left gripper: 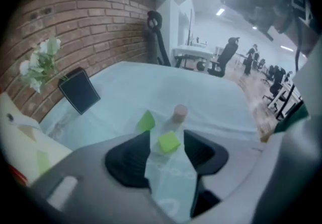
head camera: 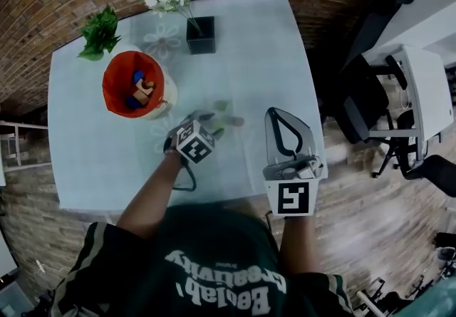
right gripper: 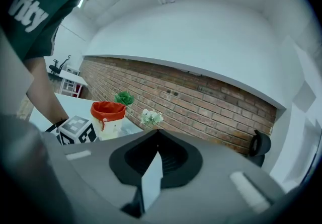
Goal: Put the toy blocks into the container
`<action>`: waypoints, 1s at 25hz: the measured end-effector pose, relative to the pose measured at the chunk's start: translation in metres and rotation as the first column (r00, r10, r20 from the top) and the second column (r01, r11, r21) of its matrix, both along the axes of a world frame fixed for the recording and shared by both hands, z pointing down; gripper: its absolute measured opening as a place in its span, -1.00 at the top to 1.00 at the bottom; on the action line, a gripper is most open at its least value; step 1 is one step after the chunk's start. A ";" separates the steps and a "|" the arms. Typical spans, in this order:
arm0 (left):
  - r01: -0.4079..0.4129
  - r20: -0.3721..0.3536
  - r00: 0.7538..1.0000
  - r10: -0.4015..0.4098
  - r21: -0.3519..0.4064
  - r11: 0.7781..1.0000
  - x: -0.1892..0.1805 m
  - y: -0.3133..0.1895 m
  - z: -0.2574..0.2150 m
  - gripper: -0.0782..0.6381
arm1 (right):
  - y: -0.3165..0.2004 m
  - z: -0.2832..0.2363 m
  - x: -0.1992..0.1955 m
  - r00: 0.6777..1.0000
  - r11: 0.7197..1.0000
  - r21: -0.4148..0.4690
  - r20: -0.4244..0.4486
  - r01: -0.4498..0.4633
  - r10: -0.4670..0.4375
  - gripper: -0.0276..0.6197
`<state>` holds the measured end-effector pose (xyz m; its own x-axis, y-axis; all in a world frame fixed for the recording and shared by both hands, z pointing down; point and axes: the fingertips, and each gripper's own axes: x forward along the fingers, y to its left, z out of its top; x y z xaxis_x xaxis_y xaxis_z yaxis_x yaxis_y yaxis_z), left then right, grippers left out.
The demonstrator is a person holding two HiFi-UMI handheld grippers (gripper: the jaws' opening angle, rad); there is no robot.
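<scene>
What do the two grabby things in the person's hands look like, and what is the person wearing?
The left gripper and the right gripper are both grey plastic with black pads inside their two jaws. Each carries a white cube with black square markers. The person wears a dark green shirt with white lettering and pale stripes on the sleeves.

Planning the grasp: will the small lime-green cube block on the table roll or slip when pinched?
Probably won't roll: the small lime-green cube block rests on a flat face on the pale table. Its flat sides should suit opposing fingers. Being small, it is likely light and may skid if nudged.
</scene>
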<state>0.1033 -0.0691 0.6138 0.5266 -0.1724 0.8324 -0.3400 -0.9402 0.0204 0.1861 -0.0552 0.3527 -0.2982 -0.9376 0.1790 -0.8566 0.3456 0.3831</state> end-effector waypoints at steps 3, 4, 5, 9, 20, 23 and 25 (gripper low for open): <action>0.030 0.050 0.998 -0.028 -0.035 0.999 0.003 0.001 0.028 0.18 | 0.002 0.002 0.009 1.000 1.000 -0.006 -0.001 -0.006 0.006 0.89; 0.042 0.063 0.997 -0.040 -0.040 0.998 0.005 0.001 0.034 0.16 | 0.002 0.003 0.011 1.000 1.000 -0.009 -0.005 -0.005 0.005 0.89; 0.052 0.076 0.996 -0.049 -0.043 0.998 0.006 0.001 0.040 0.16 | 0.002 0.005 0.013 1.000 1.000 -0.014 -0.009 -0.005 0.005 0.89; 0.082 0.077 0.994 -0.078 -0.046 0.996 0.009 0.004 0.049 0.30 | 0.003 0.012 0.015 1.000 0.999 -0.047 -0.022 0.001 -0.002 0.89; 0.133 -0.104 0.988 -0.116 0.180 0.975 -0.008 -0.019 -0.062 0.32 | -0.013 -0.002 -0.012 0.997 0.997 0.000 0.013 0.079 -0.079 0.89; 0.153 -0.186 0.977 -0.104 0.271 0.950 -0.020 -0.024 -0.122 0.32 | -0.019 -0.009 -0.031 0.993 0.993 0.014 0.010 0.117 -0.118 0.89; 0.168 -0.235 0.968 -0.092 0.330 0.929 -0.029 -0.025 -0.162 0.32 | -0.022 -0.015 -0.043 0.990 0.990 0.017 0.009 0.137 -0.137 0.89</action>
<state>0.0741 -0.0946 0.4519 0.6371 -0.5074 0.5802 -0.4833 -0.8494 -0.2120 0.1426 -0.0768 0.3381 -0.4261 -0.8904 0.1599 -0.8054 0.4539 0.3812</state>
